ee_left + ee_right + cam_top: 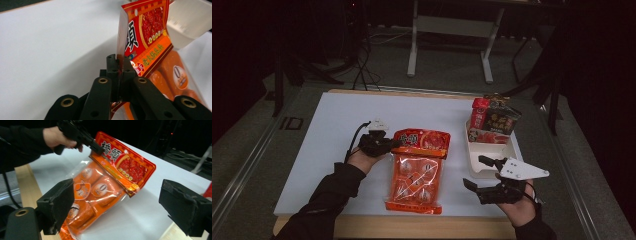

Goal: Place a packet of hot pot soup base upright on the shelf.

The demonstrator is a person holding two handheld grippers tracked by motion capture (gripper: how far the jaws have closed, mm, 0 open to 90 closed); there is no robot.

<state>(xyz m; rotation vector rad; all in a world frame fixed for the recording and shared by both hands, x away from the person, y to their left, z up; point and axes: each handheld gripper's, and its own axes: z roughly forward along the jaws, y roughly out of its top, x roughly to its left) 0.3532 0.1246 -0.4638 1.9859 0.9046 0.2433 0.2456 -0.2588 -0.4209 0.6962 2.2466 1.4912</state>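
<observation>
A large orange and red snack bag lies on the white table, its red top edge lifted. My left gripper is shut on the left corner of that top edge; in the left gripper view the jaws pinch the bag at the gripper. From the right gripper view the bag hangs tilted from the left gripper, bottom resting on the table. My right gripper stands open to the right of the bag, nothing between its jaws.
A white tray at the right holds a red and dark packet leaning at its far end. The table's wooden front edge runs along the bottom. A desk frame stands on the floor behind.
</observation>
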